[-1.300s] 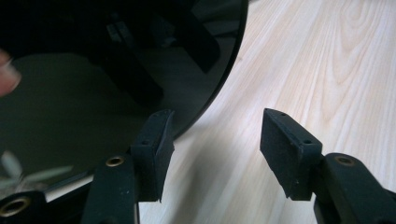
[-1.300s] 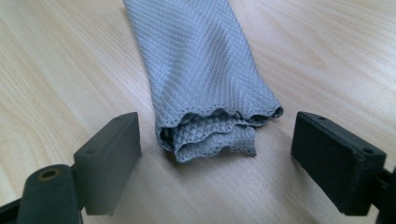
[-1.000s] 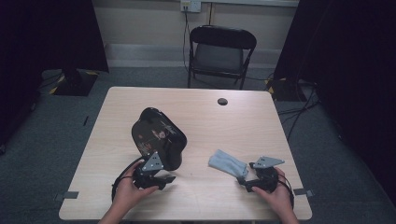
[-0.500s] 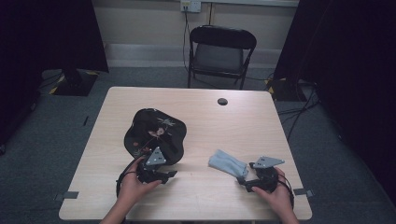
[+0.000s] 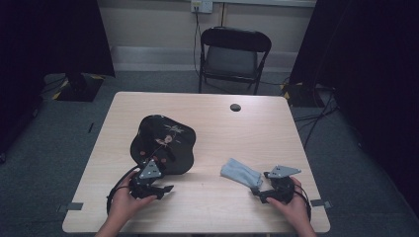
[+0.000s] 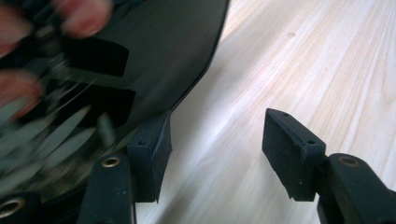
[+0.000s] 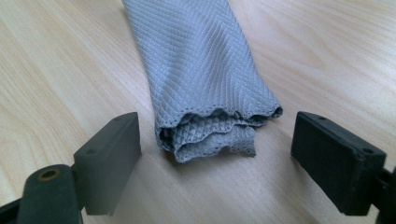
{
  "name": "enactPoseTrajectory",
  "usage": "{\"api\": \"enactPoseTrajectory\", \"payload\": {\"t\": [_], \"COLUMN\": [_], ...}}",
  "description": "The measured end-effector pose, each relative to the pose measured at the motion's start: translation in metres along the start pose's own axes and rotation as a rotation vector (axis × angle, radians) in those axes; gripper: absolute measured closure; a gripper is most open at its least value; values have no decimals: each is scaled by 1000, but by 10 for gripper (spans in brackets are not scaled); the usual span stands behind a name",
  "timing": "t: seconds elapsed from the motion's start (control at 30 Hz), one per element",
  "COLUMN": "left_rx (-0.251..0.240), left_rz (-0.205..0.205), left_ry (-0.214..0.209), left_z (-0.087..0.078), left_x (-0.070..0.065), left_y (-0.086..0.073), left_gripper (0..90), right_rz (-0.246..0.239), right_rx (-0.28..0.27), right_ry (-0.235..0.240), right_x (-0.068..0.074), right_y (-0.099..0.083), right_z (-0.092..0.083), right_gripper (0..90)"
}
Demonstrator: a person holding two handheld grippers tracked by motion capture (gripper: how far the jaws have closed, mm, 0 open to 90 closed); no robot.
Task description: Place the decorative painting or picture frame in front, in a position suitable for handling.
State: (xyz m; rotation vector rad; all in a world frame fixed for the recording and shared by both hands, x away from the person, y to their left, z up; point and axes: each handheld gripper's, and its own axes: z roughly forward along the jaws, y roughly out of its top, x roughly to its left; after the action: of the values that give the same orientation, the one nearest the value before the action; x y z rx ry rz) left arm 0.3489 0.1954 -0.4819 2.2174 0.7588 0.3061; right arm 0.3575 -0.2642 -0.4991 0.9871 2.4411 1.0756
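Worktop (image 5: 247, 133) of pale wood grain carries every item noted, with a dark folding chair (image 5: 232, 57) standing on the floor beyond its far edge. Largest item on it is a black lacquered tray (image 5: 163, 143) with a lobed outline and a floral design, lying flat in the left half, nearer the near edge than the far one. In the left gripper view the tray's glossy rim runs just past the inner jaw, and its pattern is blurred there. Next in size, a grey textured cloth (image 5: 240, 172) lies rolled or folded in the right half, towards the near edge and well apart from the tray. The left gripper (image 5: 154, 183) is held in the person's left hand (image 5: 123, 202) just beside the tray's near rim; its jaws stand wide apart with bare wood between them, holding nothing. The right gripper (image 7: 215, 163) is held in the right hand (image 5: 294, 207) near the near right corner; its jaws are spread wide on either side of the cloth's scalloped end, not touching it. Smallest item is a small dark round object (image 5: 235, 107) near the far edge, right of centre; what it is cannot be told.
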Motion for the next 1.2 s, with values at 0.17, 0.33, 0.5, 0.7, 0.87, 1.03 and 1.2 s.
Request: {"api": "enactPoseTrajectory", "payload": {"t": [0.17, 0.33, 0.5, 0.7, 0.87, 1.03, 1.2], "left_rx": [7, 14, 5, 12, 15, 19, 3], "left_rz": [-26, -35, -61, -90, -111, -131, -161], "left_ry": [14, 24, 35, 49, 66, 86, 80], "left_z": [-9, -18, -27, -36, -40, -42, -38], "left_x": [6, 13, 20, 28, 36, 46, 54], "left_y": [-8, -13, -17, -24, -29, -32, -34], "left_gripper": [424, 416, 411, 409, 405, 398, 389], "right_rz": [0, 0, 0, 1, 1, 0, 0], "right_rx": [0, 0, 0, 0, 0, 0, 0], "right_ry": [0, 0, 0, 0, 0, -1, -1], "right_x": [0, 0, 0, 0, 0, 0, 0], "right_y": [0, 0, 0, 0, 0, 0, 0], "right_z": [0, 0, 0, 0, 0, 0, 0], "right_gripper": [153, 153, 154, 153, 153, 153, 153]}}
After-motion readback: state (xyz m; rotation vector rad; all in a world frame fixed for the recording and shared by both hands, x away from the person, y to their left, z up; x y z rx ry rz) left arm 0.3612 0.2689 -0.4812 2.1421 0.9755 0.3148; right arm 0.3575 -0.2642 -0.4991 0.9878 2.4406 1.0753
